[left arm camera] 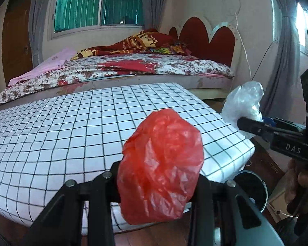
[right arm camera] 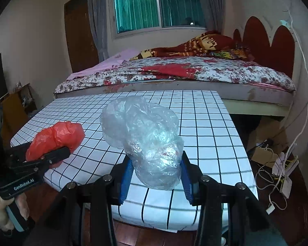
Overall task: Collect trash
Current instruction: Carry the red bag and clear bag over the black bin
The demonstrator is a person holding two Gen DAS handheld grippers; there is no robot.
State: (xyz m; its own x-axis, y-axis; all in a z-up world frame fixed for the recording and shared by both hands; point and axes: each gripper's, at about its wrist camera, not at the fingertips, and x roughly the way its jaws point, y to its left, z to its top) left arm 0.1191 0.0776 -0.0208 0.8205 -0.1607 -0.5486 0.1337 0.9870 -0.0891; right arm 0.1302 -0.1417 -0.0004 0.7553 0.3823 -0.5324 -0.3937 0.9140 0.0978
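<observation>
Red crumpled plastic bag (left arm camera: 160,164) sat clamped in the left gripper (left arm camera: 156,184), low and centre in the left wrist view, above the near edge of the grid-patterned tabletop (left arm camera: 71,123). At the right of that frame, the right gripper (left arm camera: 250,125) was closed on a clear plastic bag (left arm camera: 242,102), held up off the tabletop's right edge. A dark round bin (left arm camera: 250,182) showed lower right, and a bed (left arm camera: 117,69) lay behind.
</observation>
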